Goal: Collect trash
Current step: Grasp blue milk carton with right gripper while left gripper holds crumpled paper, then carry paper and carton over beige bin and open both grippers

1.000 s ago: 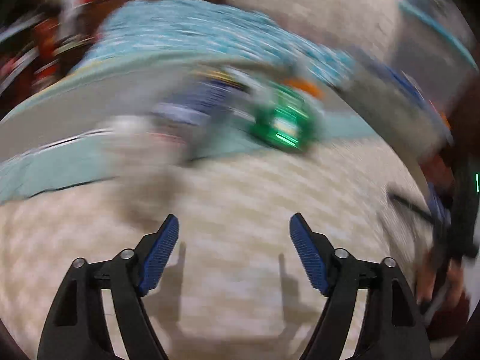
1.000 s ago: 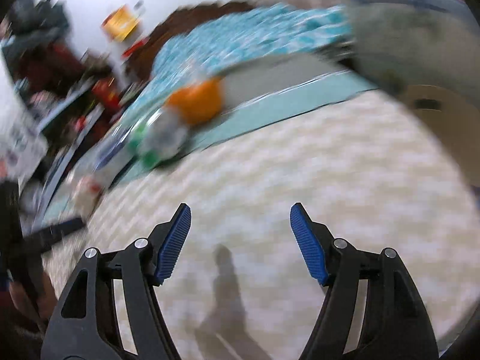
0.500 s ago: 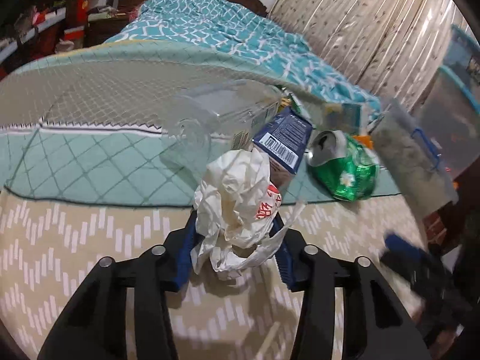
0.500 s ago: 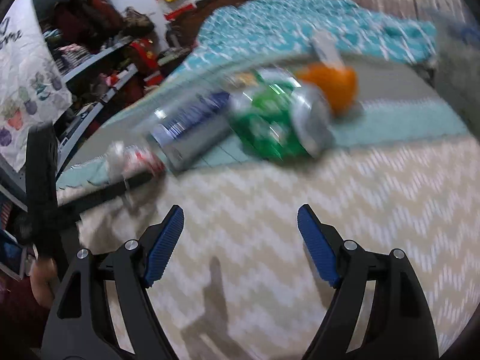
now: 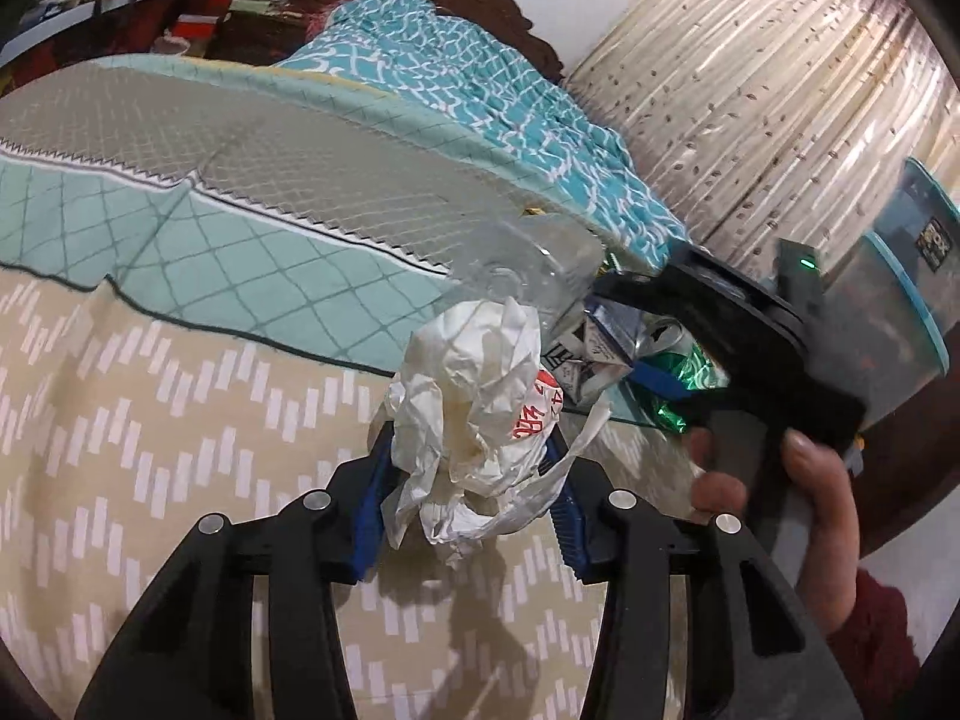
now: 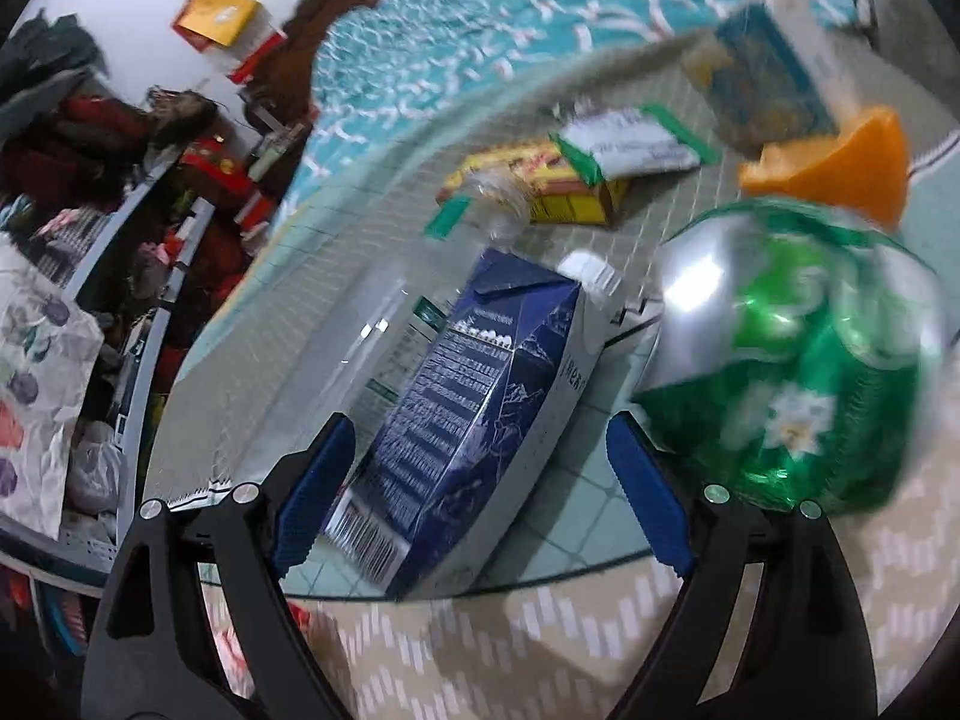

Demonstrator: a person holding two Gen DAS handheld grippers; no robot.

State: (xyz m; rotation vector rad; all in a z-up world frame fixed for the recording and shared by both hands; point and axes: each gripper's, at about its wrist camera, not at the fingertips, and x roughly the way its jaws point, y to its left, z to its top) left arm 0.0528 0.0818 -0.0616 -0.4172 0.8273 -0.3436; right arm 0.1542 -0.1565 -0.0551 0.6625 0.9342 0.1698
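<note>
My left gripper [image 5: 468,468] is shut on a crumpled white paper ball [image 5: 474,384] with red print, held just above the beige zigzag bedspread [image 5: 150,420]. Beyond it lie a clear plastic bottle [image 5: 528,264], a dark blue carton [image 6: 468,372] and a crushed green can [image 6: 792,372]. The right gripper [image 6: 480,438], gripped by a person's hand [image 5: 804,510], reaches into that pile. Its jaws are opening; the carton lies between them and the pads do not press on it. The can sits just outside the right fingertip.
Further back on the teal quilt [image 6: 600,516] lie a yellow box [image 6: 540,186], a white-and-green packet [image 6: 636,144], an orange piece [image 6: 840,162] and a blurred carton [image 6: 762,72]. A clear storage bin [image 5: 900,312] and a curtain [image 5: 750,90] stand to the right, cluttered shelves [image 6: 90,240] to the left.
The left gripper, open and empty a second ago, has closed on the paper ball and still holds it. The right gripper swung in over the carton and can, its jaws spreading wider.
</note>
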